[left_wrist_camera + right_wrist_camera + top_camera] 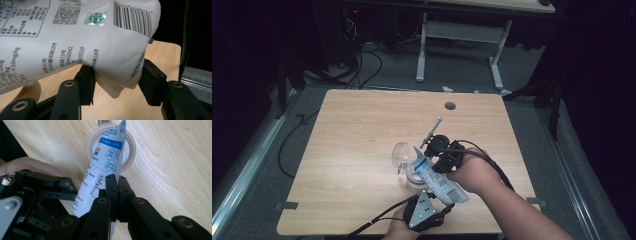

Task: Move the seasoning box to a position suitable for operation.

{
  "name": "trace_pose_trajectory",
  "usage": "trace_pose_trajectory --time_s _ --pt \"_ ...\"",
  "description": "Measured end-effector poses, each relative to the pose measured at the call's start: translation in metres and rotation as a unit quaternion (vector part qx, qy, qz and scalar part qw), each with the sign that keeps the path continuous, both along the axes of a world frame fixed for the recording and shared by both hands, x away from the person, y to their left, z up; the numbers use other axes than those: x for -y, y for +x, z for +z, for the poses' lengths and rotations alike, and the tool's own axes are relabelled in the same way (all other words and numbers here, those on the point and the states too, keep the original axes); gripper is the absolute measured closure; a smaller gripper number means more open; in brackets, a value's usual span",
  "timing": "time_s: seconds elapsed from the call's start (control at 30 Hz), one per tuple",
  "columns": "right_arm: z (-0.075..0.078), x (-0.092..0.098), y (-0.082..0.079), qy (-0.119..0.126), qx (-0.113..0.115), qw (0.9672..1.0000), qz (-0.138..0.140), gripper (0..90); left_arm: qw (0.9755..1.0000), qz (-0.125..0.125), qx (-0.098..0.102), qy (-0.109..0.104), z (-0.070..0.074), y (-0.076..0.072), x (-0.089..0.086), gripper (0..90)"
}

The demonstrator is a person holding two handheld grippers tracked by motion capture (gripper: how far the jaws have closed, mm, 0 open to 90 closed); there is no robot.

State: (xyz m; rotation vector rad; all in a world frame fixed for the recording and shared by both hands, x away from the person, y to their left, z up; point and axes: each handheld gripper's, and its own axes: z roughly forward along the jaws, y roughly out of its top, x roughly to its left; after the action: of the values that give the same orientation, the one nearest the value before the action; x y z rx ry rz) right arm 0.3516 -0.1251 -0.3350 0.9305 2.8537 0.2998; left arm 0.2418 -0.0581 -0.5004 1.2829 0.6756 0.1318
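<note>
**Printed pouch tipped over a round jar**

High view: a white pouch slants between both grippers above a pale round jar; a clear lid lies just beside it on the wooden table. Grey floor, cables and another table's legs lie beyond.

Left gripper view: the left gripper stands wide open, the pouch's bulging bottom sagging between its jaws.

Right gripper view: the right gripper is clamped on the pouch's edge, its cut corner over the jar's mouth; contents cannot be told.
</note>
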Motion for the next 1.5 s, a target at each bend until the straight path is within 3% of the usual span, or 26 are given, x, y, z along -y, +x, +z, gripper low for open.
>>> trace_pose_trajectory --time_s 0.47,1.1,1.5 --pt "-0.001 0.003 -0.002 0.001 0.0 1.0 -0.001 89.6 1.0 -0.002 -0.002 0.006 -0.003 0.0 0.0 51.3" --pt "-0.004 0.007 -0.005 0.001 -0.003 1.0 -0.004 89.7 0.9997 -0.008 -0.02 0.014 -0.01 0.003 0.0 50.4" --pt "-0.004 0.008 -0.007 0.001 -0.004 1.0 -0.007 89.7 0.9993 0.001 -0.029 0.022 -0.014 0.006 0.0 49.8"
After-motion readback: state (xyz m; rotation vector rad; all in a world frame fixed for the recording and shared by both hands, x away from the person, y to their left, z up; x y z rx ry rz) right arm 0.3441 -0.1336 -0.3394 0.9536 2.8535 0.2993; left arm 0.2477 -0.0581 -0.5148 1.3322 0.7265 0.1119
